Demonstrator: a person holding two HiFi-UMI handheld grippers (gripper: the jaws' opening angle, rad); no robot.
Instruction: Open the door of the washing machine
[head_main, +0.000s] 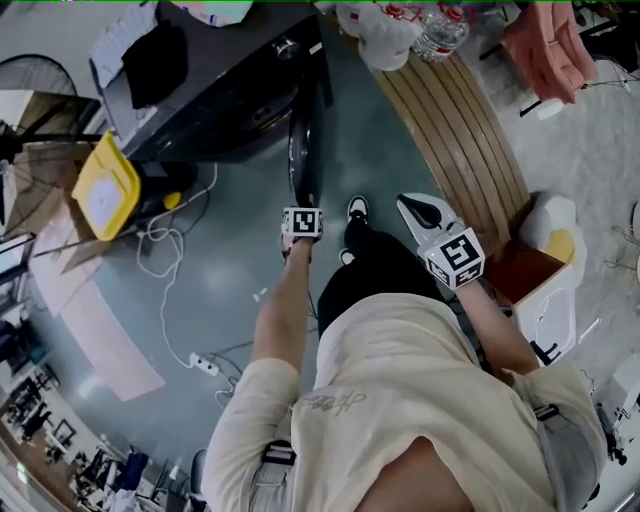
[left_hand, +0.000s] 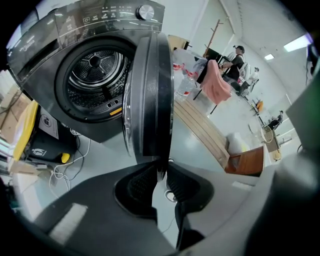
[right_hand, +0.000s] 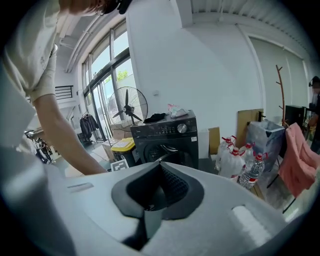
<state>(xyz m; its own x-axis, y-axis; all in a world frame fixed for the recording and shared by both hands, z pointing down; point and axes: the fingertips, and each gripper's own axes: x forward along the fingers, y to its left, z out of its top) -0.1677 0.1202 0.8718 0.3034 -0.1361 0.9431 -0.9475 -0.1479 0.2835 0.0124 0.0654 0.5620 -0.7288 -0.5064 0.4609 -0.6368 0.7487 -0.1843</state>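
Note:
The dark washing machine (head_main: 200, 90) stands at the upper left of the head view, its round door (head_main: 303, 150) swung out edge-on towards me. In the left gripper view the door (left_hand: 150, 95) stands open and the steel drum (left_hand: 95, 75) shows behind it. My left gripper (left_hand: 161, 175) is shut on the door's lower rim, which sits between the ribbed pads (left_hand: 142, 182); seen from above, this gripper (head_main: 303, 203) meets the door's near edge. My right gripper (head_main: 415, 208) hangs to the right of the door, shut on nothing. It (right_hand: 161, 167) points at the machine (right_hand: 165, 137) from a distance.
A slatted wooden bench (head_main: 460, 130) runs along the right, with water bottles (head_main: 440, 30) at its far end and a pink cloth (head_main: 545, 45) beyond. A yellow-lidded box (head_main: 105, 185) and a cable with a power strip (head_main: 205, 365) lie left. My shoe (head_main: 357, 208) is beside the door.

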